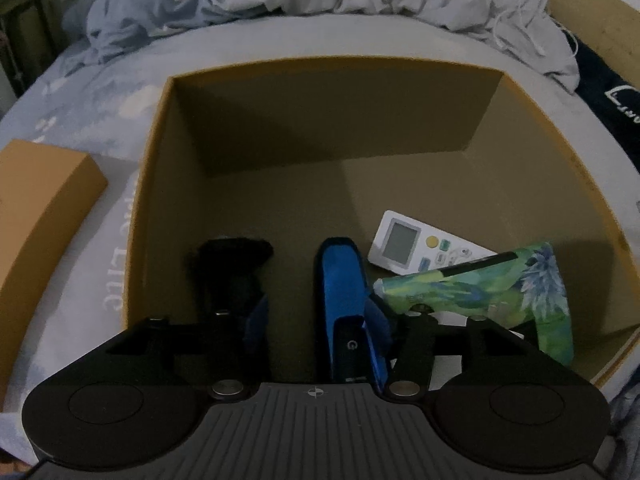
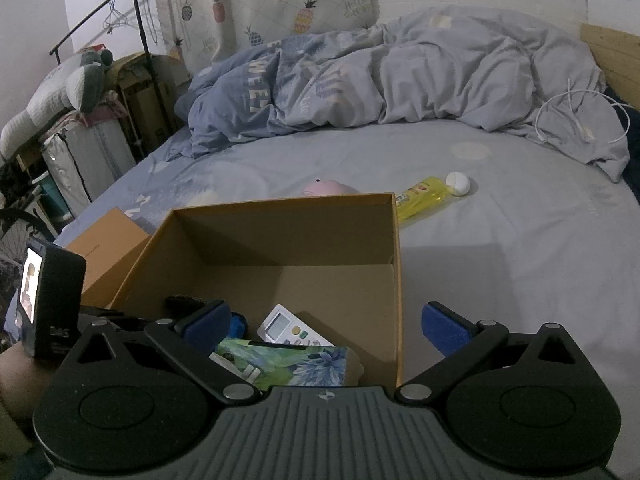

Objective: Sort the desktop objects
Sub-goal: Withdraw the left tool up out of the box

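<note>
An open cardboard box (image 1: pixel 160 152) (image 2: pixel 396 264) sits on the bed. My left gripper (image 1: pixel 298 272) reaches down inside it, shut on a blue-and-black object (image 1: pixel 344 308). A white remote (image 1: pixel 416 246) (image 2: pixel 292 328) and a green floral tissue pack (image 1: pixel 488 288) (image 2: pixel 296 364) lie in the box. My right gripper (image 2: pixel 320 320) is open and empty above the box's near right corner. On the sheet beyond the box lie a yellow tube (image 2: pixel 424 196), a white round object (image 2: pixel 458 183) and a pink object (image 2: pixel 328 189).
A flat orange box lid (image 1: pixel 36 208) (image 2: pixel 108 248) lies left of the box. A rumpled duvet (image 2: pixel 400 72) and a white cable (image 2: pixel 576 120) fill the far side of the bed. A clothes rack (image 2: pixel 136 40) and clutter stand at the left.
</note>
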Demonstrator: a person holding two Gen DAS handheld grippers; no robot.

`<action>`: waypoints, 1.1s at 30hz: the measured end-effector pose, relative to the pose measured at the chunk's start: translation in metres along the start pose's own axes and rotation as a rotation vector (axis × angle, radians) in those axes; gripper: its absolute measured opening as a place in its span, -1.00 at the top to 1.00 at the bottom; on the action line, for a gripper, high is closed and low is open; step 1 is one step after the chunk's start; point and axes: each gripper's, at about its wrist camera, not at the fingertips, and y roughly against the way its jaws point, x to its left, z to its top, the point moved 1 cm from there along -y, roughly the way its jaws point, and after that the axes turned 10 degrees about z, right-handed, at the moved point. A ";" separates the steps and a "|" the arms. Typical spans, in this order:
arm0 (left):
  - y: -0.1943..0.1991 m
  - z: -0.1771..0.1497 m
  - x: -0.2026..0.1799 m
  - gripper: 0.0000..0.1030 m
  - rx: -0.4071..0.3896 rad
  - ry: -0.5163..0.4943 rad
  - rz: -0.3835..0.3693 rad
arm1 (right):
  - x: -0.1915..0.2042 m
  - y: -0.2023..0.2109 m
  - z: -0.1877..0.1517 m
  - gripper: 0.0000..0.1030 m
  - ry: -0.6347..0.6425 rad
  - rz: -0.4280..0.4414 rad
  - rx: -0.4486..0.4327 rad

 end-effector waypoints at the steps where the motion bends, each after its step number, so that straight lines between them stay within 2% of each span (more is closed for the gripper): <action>1: 0.001 0.000 0.000 -0.18 -0.003 0.001 -0.002 | 0.000 0.000 0.000 -1.00 0.001 0.000 0.001; 11: 0.015 0.000 -0.005 -0.52 -0.032 0.007 -0.033 | 0.001 -0.002 0.000 -1.00 0.003 -0.003 0.002; 12: 0.017 0.000 -0.005 -0.64 -0.039 0.005 -0.021 | 0.001 -0.002 0.000 -1.00 0.003 -0.004 0.003; 13: 0.019 0.001 -0.006 -0.91 -0.050 0.002 0.006 | 0.001 -0.002 0.000 -1.00 0.004 -0.004 0.003; 14: 0.022 0.001 -0.006 -1.00 -0.067 0.000 0.031 | 0.001 -0.002 0.000 -1.00 0.004 -0.005 0.003; 16: 0.027 0.003 -0.002 -1.00 -0.095 0.010 0.043 | 0.002 -0.002 0.000 -1.00 0.005 -0.006 0.004; 27: 0.034 0.005 0.020 -1.00 -0.091 0.100 0.016 | 0.004 -0.003 -0.001 -1.00 0.016 -0.011 0.011; 33: 0.041 0.006 0.020 -1.00 -0.109 0.133 -0.028 | 0.005 -0.004 -0.001 -1.00 0.025 -0.021 0.014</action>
